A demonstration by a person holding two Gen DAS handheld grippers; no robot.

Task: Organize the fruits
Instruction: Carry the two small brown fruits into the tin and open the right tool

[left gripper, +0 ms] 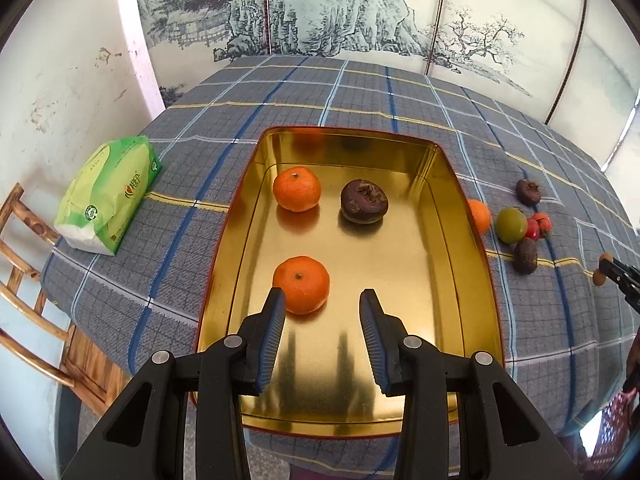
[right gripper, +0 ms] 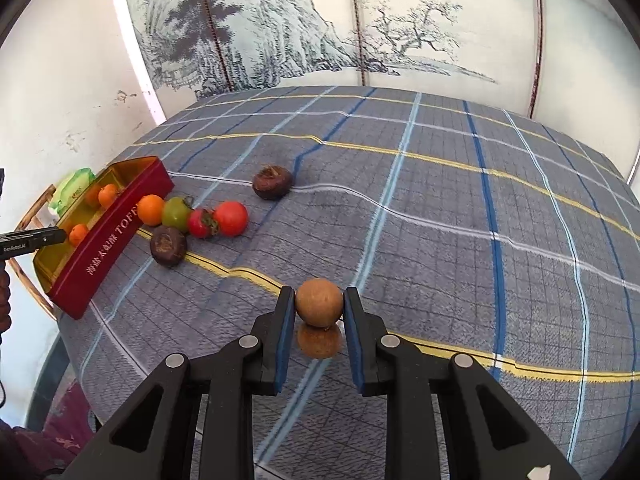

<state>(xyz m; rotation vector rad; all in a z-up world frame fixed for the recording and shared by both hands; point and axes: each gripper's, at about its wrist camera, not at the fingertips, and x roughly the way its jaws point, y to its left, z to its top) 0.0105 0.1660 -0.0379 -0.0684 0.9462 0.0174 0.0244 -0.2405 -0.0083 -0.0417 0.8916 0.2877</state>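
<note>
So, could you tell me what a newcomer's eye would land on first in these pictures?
Probably the shiny gold tin on the plaid cloth, holding two oranges and a dark brown fruit. Next, the right gripper pinching a small round brown fruit, and the bright fruit cluster beside the tin's red wall.

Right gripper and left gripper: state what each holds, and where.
The right gripper clamps the round brown fruit across its middle, one pad on each side. The left gripper holds nothing above the gold tin.

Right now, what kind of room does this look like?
Probably a home dining or living room: a table under a plaid cloth, a folding screen painted with an ink landscape behind it, and a wooden chair beside the table.
</note>
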